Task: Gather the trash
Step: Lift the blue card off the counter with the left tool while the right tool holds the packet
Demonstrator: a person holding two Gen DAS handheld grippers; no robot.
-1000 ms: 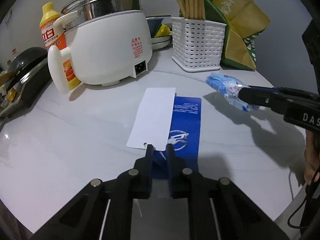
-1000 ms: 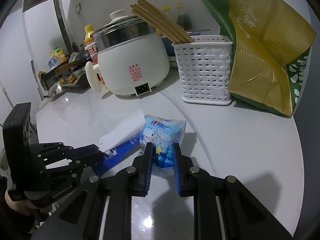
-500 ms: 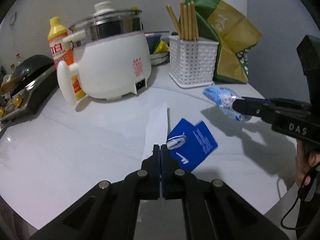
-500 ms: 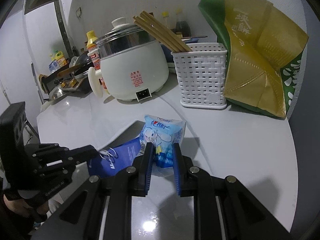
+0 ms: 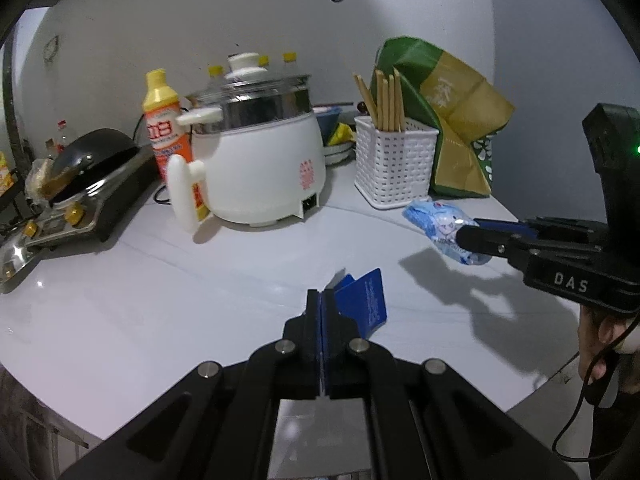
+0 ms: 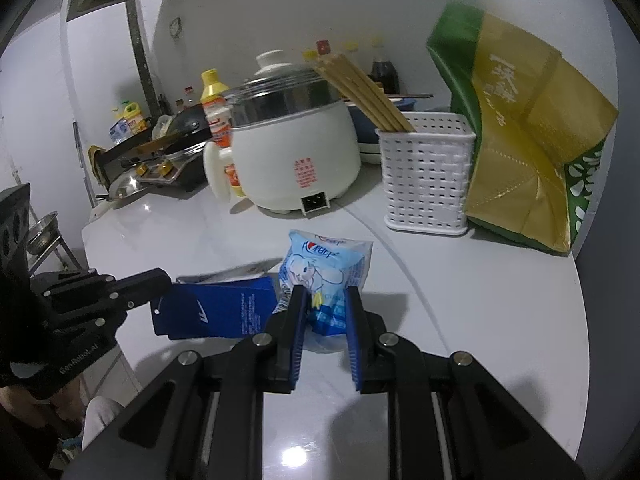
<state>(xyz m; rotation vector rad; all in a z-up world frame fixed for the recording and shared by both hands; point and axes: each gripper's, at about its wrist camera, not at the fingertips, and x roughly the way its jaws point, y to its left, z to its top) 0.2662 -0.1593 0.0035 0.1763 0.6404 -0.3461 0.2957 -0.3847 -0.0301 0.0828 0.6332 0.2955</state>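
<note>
White countertop (image 5: 120, 300) now lies bare: the left gripper (image 5: 322, 300), clamped tight, has lifted the blue-and-white folded card tag (image 6: 216, 310) clear. The right gripper (image 6: 325, 300) stays closed on the pale-blue snack wrapper (image 6: 326, 268); both seem ready for binning.

The counter (image 6: 500, 300) is smooth, glossy white, mirroring the lights. The cooker (image 5: 264, 168) has a shiny white plastic body, a polished metal band and a glass lid. The basket (image 6: 426, 184) is matt woven-look plastic holding bare wooden chopsticks (image 6: 366, 94). The blue card (image 6: 224, 310) looks like matt paper, the snack packet (image 6: 326, 276) crinkly, probably plastic film.
</note>
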